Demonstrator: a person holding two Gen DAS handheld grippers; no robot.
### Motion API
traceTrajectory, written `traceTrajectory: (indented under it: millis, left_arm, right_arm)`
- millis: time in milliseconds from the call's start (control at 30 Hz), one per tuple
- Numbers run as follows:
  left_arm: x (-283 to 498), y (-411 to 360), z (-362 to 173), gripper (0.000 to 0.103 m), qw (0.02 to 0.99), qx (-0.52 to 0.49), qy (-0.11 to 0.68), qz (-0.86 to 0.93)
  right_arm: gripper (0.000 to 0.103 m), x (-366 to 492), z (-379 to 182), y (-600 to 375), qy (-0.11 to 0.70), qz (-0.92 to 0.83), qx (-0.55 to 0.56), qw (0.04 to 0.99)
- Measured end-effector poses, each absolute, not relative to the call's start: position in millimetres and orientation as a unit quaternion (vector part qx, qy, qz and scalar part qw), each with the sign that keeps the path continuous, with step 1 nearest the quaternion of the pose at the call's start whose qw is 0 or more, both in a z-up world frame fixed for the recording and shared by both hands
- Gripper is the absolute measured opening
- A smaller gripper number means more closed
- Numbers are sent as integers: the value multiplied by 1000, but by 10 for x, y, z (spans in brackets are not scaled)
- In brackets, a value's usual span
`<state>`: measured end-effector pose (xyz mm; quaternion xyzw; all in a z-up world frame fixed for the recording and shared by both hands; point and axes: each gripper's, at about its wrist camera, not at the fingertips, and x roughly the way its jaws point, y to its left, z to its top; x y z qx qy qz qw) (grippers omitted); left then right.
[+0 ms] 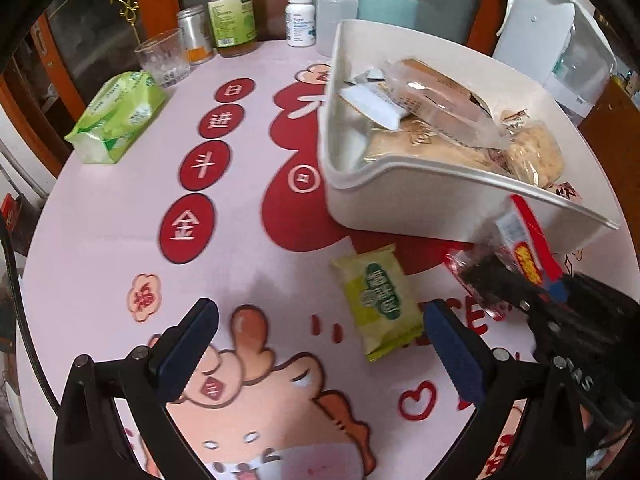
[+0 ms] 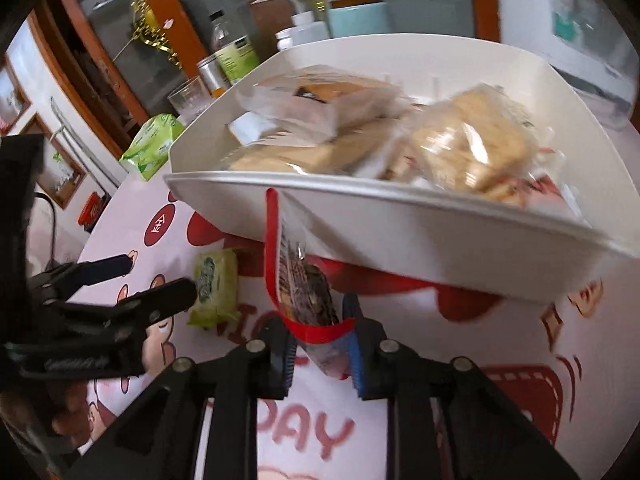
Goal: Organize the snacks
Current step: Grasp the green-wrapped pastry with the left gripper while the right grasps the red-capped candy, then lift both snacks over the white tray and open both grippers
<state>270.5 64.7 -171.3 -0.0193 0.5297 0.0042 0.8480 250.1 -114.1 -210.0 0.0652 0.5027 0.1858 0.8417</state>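
A white bin (image 1: 372, 208) with several wrapped snacks stands on the table; it also shows in the right wrist view (image 2: 400, 220). My right gripper (image 2: 320, 344) is shut on a red-edged snack packet (image 2: 304, 280) and holds it up just in front of the bin's near wall; the packet also shows in the left wrist view (image 1: 516, 252). A green snack packet (image 1: 378, 304) lies flat on the table in front of the bin, also seen in the right wrist view (image 2: 214, 286). My left gripper (image 1: 320, 348) is open and empty, just short of the green packet.
A green tissue pack (image 1: 116, 116), a glass (image 1: 164, 56), a tin, bottles and a white pill jar (image 1: 300, 20) stand along the table's far edge. A white appliance (image 1: 556, 36) stands at the back right. The table has a pink cartoon cover (image 1: 120, 240).
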Motion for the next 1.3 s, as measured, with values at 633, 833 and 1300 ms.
traceTrajectory:
  millis: [633, 833, 1300]
  left_arm:
    - [2712, 253, -1946, 36, 827, -53, 558, 39]
    - [2394, 225, -1657, 36, 830, -49, 555, 22]
    - [2043, 178, -611, 36, 873, -39, 485, -40]
  right_arm:
    - [21, 2126, -1907, -1386, 491, 189, 90, 846]
    - [21, 1995, -1683, -1403, 485, 188, 104, 848]
    - [21, 1735, -780, -1458, 421, 190, 95, 882]
